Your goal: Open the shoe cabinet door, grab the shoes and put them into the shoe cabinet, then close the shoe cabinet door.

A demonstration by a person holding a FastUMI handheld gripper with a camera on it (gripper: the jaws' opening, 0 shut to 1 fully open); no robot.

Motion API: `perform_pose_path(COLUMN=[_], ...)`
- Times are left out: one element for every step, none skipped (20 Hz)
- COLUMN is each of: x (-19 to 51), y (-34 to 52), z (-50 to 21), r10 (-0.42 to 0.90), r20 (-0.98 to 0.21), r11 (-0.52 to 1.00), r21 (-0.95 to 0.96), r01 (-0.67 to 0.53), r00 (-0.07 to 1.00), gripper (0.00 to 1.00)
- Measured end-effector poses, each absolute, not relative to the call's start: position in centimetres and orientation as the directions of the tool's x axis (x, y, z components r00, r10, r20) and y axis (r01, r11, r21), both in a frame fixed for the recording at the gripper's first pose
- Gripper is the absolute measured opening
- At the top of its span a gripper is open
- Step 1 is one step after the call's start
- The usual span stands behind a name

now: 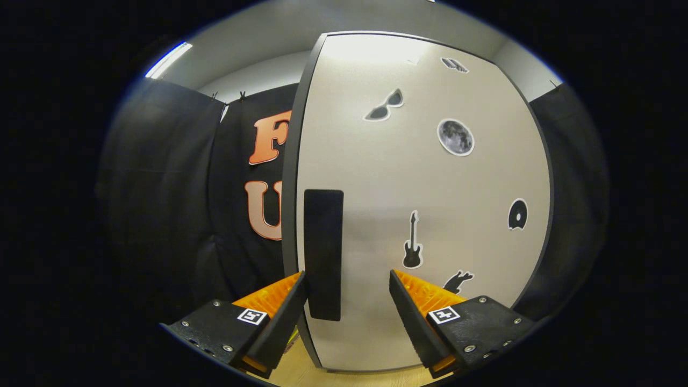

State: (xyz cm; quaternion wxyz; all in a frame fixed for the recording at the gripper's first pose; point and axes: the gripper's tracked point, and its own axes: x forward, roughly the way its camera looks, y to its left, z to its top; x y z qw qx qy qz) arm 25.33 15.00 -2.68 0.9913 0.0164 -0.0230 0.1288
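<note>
The shoe cabinet door (419,188) is a pale grey panel with a dark edge, close in front of me and covered with several small stickers. A black rectangular handle (323,252) is mounted upright near the door's left edge. My gripper (348,277) is open, its left fingertip beside the door's left edge next to the handle and its right fingertip over the door face, so the handle's lower part lies between the fingers. Neither finger presses on the handle.
Black cloth (161,204) hangs as the booth wall left of the door and also to its right. A strip of light wooden floor (306,373) shows below the door. A ceiling light (168,59) glows up left.
</note>
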Motion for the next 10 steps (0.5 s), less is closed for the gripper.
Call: perform_pose_path(x=[24.5,23.6,22.5,21.3,20.1,18.8,17.4,16.1,14.8,13.4], y=[14.6,14.1,13.4,12.6,11.9,11.2,10.5,9.8,9.1,8.2], z=[-2.5,-2.4,-2.4,-2.5,-2.7,-2.9,-3.2,-3.3,-3.4,-3.6], r10=[0.249,0.243,0.234,0.222,0.208,0.198,0.185,0.172,0.155,0.136], r20=[0.049,0.042,0.038,0.037,0.033,0.030,0.023,0.021,0.016,0.013], r11=[0.968,0.969,0.971,0.974,0.977,0.980,0.982,0.985,0.988,0.990], r21=[0.031,0.040,0.045,0.044,0.041,0.032,0.019,0.005,-0.011,-0.031], r01=[-0.251,-0.244,-0.235,-0.223,-0.209,-0.199,-0.186,-0.173,-0.155,-0.136], r00=[0.967,0.969,0.972,0.974,0.978,0.980,0.982,0.985,0.988,0.991], gripper=[0.94,0.94,0.94,0.94,0.94,0.94,0.94,0.94,0.94,0.94])
